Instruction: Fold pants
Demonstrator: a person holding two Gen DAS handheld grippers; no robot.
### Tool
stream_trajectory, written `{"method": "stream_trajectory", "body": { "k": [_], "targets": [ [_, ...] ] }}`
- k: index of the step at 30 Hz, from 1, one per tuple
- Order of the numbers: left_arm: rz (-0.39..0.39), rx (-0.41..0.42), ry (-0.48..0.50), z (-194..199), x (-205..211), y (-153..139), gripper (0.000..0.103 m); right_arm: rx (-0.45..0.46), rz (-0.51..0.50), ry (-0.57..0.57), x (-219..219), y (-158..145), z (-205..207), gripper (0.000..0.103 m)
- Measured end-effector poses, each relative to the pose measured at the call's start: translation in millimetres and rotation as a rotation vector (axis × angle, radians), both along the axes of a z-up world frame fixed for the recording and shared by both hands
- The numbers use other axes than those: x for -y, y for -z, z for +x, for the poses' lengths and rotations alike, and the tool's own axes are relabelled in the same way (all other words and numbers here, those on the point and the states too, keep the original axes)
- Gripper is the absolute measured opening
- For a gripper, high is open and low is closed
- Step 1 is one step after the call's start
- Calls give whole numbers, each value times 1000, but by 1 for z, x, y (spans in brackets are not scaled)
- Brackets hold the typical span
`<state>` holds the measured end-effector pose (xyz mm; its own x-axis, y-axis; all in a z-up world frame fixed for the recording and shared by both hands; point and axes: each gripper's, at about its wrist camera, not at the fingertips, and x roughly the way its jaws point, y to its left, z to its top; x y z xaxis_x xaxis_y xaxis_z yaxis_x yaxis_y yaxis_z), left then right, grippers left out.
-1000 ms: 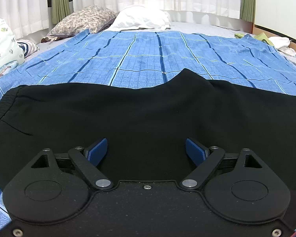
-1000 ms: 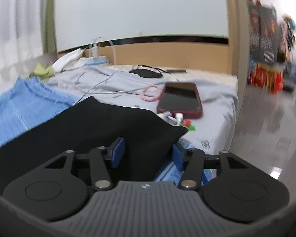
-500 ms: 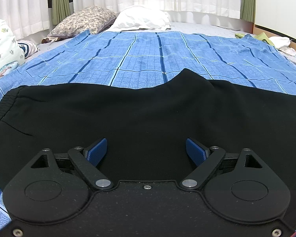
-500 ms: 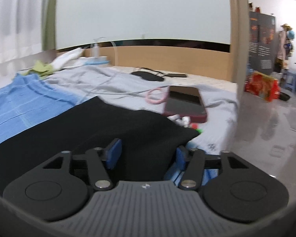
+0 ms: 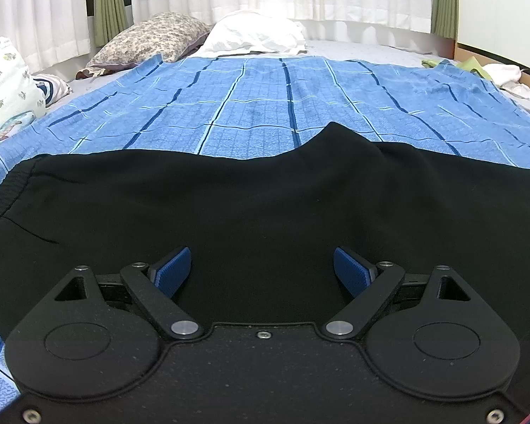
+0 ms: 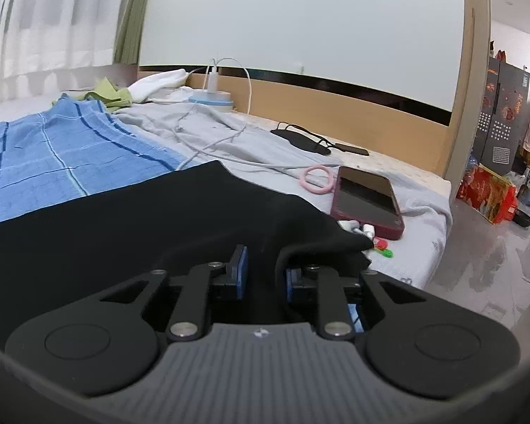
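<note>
Bedroom, blue checked blanket [image 5: 265, 106] under everything. Our left gripper [image 5: 261, 268] spread wide, empty, above the pants [image 5: 229, 205]. Right gripper [image 6: 263, 275] nearly closed, pinching a raised fold near the hem corner. Cloth soft, limp, light; we judge edges grip best. Phone [image 6: 367, 198] just beyond.

One pants [image 5: 265, 205], two pillows [image 5: 152, 39] [image 5: 254, 33] (floral, white), one phone [image 6: 365, 198]
</note>
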<state>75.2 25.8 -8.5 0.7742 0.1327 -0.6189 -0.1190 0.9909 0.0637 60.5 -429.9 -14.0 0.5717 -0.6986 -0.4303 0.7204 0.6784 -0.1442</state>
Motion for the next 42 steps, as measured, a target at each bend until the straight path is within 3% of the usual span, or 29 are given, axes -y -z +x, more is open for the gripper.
{"method": "stream_trajectory", "body": {
  "k": [1, 2, 4, 7, 15, 17, 20, 22, 24, 34, 36, 39, 42],
  "targets": [
    [-1, 1, 0, 0, 0, 0, 89, 10, -3, 30, 0, -1, -1, 47],
    [-2, 1, 0, 0, 0, 0, 89, 25, 6, 62, 1, -2, -3, 52],
    [-1, 1, 1, 0, 0, 0, 89, 55, 31, 166, 10, -4, -9, 72],
    [0, 0, 1, 0, -1, 0, 89, 79, 82, 229, 27, -5, -12, 78],
    [1, 0, -1, 0, 0, 0, 89, 151, 254, 184, 57, -2, -21, 94],
    [2, 0, -2, 1, -1, 0, 90, 158, 267, 170, 57, -2, -22, 88],
    [2, 0, -1, 0, -1, 0, 90, 180, 247, 136, 50, -4, -24, 58],
    [1, 1, -2, 1, -1, 0, 90, 194, 232, 105, 43, -6, -26, 26],
    [0, 3, -3, 1, -1, 0, 90, 219, 237, 72, 38, -7, -28, 14],
    [-32, 42, -1, -1, -9, 3, 90, 224, 170, 125, 4, -28, -33, 11],
    [-38, 56, 8, -3, -11, 5, 90, 216, 158, 10, -17, -44, -18, 11],
    [-63, 70, 17, -4, -13, 6, 90, 126, 149, -351, -82, -64, 20, 11],
    [-101, 82, 21, -6, -17, 5, 90, 34, 145, -747, -174, -65, 35, 11]
  ]
}}
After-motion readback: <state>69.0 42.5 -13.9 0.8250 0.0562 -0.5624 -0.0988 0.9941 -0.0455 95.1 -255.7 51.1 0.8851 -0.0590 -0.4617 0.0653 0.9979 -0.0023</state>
